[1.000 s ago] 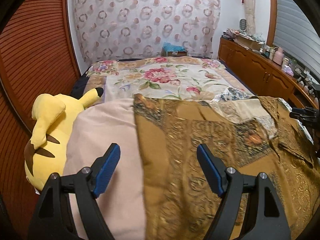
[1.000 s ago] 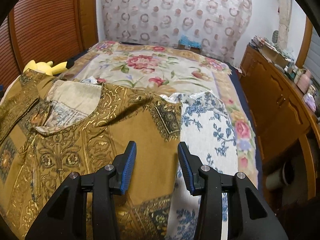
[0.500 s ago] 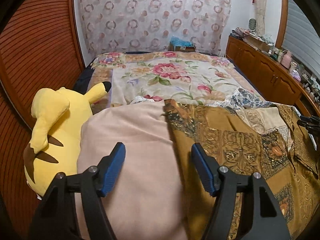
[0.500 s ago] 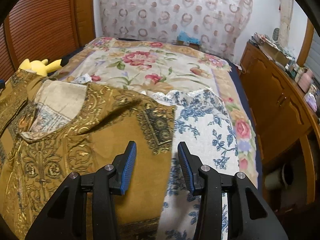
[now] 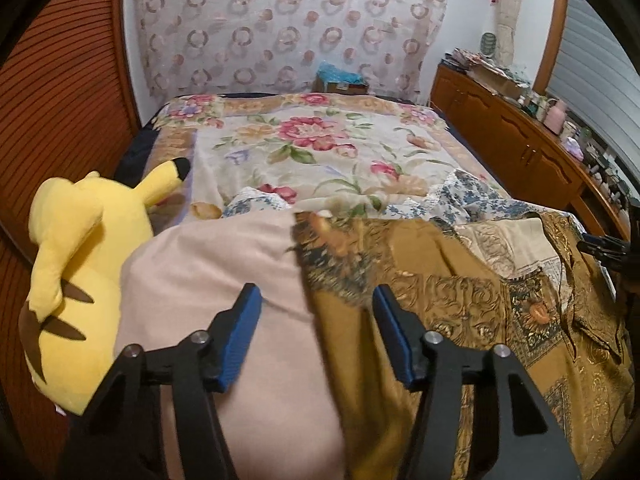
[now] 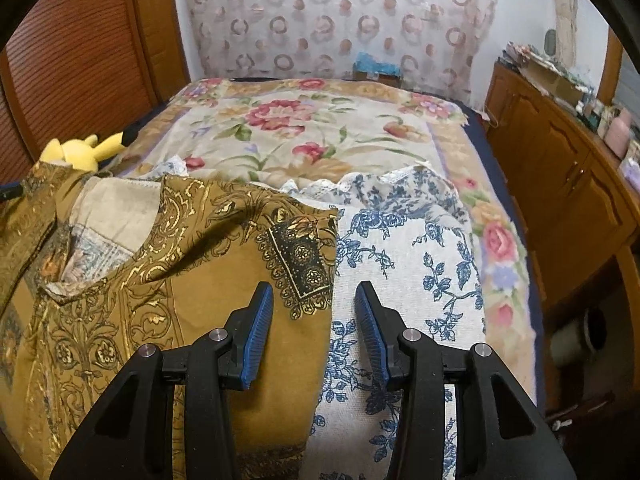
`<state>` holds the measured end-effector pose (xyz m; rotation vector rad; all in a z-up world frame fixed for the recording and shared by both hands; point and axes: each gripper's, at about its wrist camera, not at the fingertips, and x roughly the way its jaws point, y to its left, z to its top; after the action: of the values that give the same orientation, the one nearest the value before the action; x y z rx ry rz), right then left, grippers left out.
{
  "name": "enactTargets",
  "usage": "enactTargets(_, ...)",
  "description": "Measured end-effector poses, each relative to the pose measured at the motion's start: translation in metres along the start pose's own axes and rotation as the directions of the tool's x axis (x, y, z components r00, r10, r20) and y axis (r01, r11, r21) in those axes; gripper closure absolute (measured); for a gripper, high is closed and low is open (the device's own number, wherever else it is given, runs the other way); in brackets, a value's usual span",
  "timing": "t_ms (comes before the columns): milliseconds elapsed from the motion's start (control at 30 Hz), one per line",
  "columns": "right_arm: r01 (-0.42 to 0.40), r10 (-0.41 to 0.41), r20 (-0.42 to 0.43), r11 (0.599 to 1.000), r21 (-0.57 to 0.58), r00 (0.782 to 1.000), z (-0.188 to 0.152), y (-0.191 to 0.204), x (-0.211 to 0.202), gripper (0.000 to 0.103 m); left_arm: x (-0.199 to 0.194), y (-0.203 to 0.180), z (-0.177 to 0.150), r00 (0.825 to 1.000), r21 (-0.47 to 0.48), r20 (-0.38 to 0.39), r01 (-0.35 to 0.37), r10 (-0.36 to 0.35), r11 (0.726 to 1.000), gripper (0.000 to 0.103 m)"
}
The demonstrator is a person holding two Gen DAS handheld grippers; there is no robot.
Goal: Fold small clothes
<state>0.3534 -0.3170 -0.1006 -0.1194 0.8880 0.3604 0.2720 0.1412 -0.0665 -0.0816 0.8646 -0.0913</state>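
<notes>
- My left gripper [image 5: 316, 332] has been narrowing its jaws, parted, gripping nothing, over the brown patterned garment's [image 5: 440, 304] edge beside a pink cloth [image 5: 208, 280].
- My right gripper [image 6: 314, 330] hovers half-open, empty, over the opposite edge.
- Garment lies on the floral-blanketed bed [image 5: 320, 140].

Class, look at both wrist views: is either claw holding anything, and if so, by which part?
Nothing is held. The left claw, just been closing, and right claw straddle opposite edges of the brown patterned garment, pads apart.
</notes>
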Motion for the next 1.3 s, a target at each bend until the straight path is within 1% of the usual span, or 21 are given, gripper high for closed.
enactTargets(33, -0.005, 0.005, -0.001, 1.0, -0.005, 1.0, 0.0, 0.0, 0.0, 0.062, 0.002, -0.002, 0.002, 1.0, 0.006, -0.004, 0.0, 0.0, 1.0, 0.05)
enactTargets(67, -0.013, 0.013, -0.001, 1.0, -0.005, 1.0, 0.0, -0.001, 0.0, 0.068, 0.004, -0.004, 0.003, 1.0, 0.011, -0.008, 0.0, 0.0, 1.0, 0.052)
enactTargets(100, -0.031, 0.031, -0.004, 0.999, -0.01, 1.0, 0.001, -0.001, 0.0, 0.072, 0.006, -0.005, 0.004, 1.0, 0.016, -0.011, 0.0, 0.0, 1.0, 0.054)
enactTargets(133, -0.041, 0.041, -0.006, 0.999, -0.018, 0.999, 0.001, 0.001, -0.001, 0.078, 0.008, -0.007, 0.005, 1.0, 0.023, -0.014, -0.001, 0.002, 1.0, 0.057)
enactTargets(167, -0.044, 0.044, -0.008, 0.999, -0.028, 0.999, 0.001, 0.004, -0.001, 0.083, 0.009, -0.008, 0.006, 1.0, 0.028, -0.015, -0.004, 0.004, 1.0, 0.061)
enactTargets(200, -0.043, 0.043, -0.01, 0.998, -0.035, 0.999, 0.001, 0.006, 0.0, 0.084, 0.01, -0.008, 0.007, 1.0, 0.031, -0.015, -0.006, 0.007, 0.999, 0.064)
enactTargets(267, -0.054, 0.053, -0.016, 0.997, -0.048, 0.998, 0.001, 0.009, -0.001, 0.094, 0.011, -0.008, 0.008, 1.0, 0.04, -0.016, -0.01, 0.01, 0.999, 0.081)
enactTargets(300, -0.039, 0.038, -0.017, 0.998, -0.053, 0.999, 0.001, 0.012, -0.001, 0.095, 0.01, -0.009, 0.008, 1.0, 0.048, -0.013, -0.006, 0.006, 0.999, 0.083)
enactTargets(367, -0.026, 0.025, -0.02, 0.998, -0.06, 0.999, 0.001, 0.017, -0.001, 0.097, 0.007, -0.011, 0.007, 1.0, 0.063, -0.006, 0.012, -0.011, 0.998, 0.097)
enactTargets(433, -0.003, 0.003, 0.003, 0.998, -0.067, 1.0, 0.001, 0.022, -0.007, 0.099, 0.001, -0.012, 0.006, 1.0, 0.054, 0.001, 0.027, -0.027, 0.998, 0.101)
enactTargets(567, -0.003, 0.008, 0.086, 0.999, -0.05, 0.996, 0.004, 0.027, -0.033, 0.1, -0.025, -0.025, 0.004, 0.997, 0.075, 0.059, 0.053, -0.057, 0.996, 0.103)
enactTargets(700, 0.002, 0.007, 0.172, 0.999, -0.053, 0.985, 0.005, 0.035, -0.069, 0.1, -0.05, -0.04, 0.0, 0.991, 0.105, 0.098, 0.078, -0.088, 0.991, 0.103)
enactTargets(833, -0.003, 0.015, 0.224, 0.998, -0.057, 0.974, 0.002, 0.044, -0.101, 0.101, -0.073, -0.045, -0.007, 0.986, 0.114, 0.128, 0.09, -0.104, 0.989, 0.103)
enactTargets(933, -0.015, 0.03, 0.255, 0.998, -0.059, 0.967, -0.005, 0.049, -0.121, 0.101, -0.093, -0.048, -0.02, 0.983, 0.118, 0.15, 0.091, -0.108, 0.989, 0.103)
enactTargets(1100, -0.041, 0.06, 0.296, 0.997, -0.07, 0.953, -0.03, 0.058, -0.156, 0.101, -0.121, -0.05, -0.046, 0.978, 0.124, 0.176, 0.093, -0.114, 0.988, 0.103)
enactTargets(1233, -0.052, 0.069, 0.317, 0.997, -0.062, 0.946, -0.055, 0.063, -0.178, 0.101, -0.143, -0.05, -0.079, 0.974, 0.118, 0.194, 0.096, -0.118, 0.988, 0.103)
enactTargets(1300, -0.057, 0.071, 0.323, 0.997, -0.052, 0.944, -0.074, 0.065, -0.19, 0.101, -0.155, -0.047, -0.097, 0.971, 0.11, 0.205, 0.102, -0.123, 0.989, 0.103)
